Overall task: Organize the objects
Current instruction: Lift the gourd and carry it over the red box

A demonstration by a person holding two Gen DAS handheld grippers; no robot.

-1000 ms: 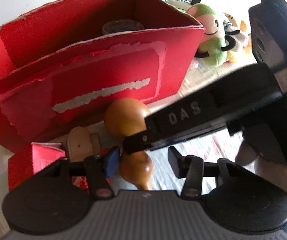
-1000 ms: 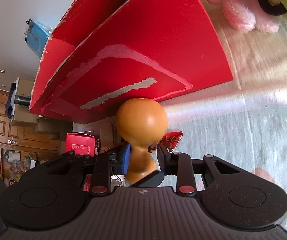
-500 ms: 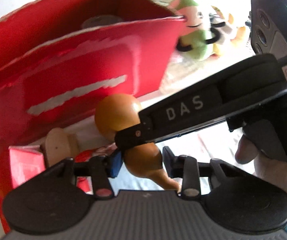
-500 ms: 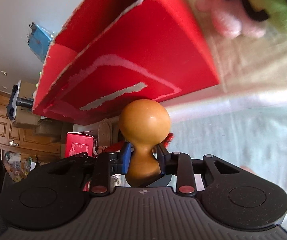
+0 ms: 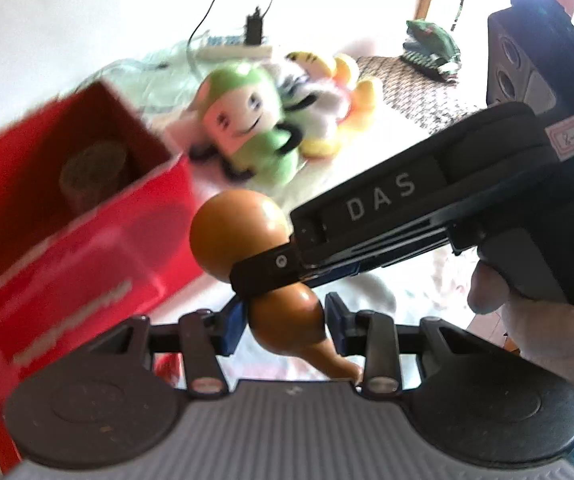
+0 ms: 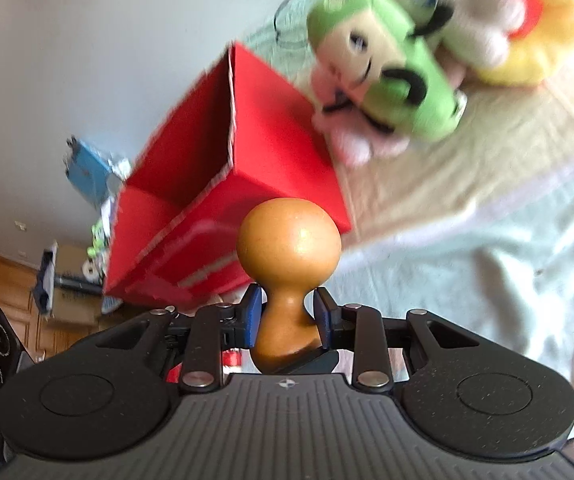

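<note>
The gourd and red box are seen close-up from both wrist cameras, aimed forward along their fingers.

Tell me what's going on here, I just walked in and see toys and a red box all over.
A person is tidying up with a handheld tool in each hand. The right tool is shut on the narrow waist of an orange wooden gourd, held up in the air near the open red box, which already holds a roll. The left tool is open around the gourd's lower bulb. Plush toys lie on the cloth beyond.
</note>
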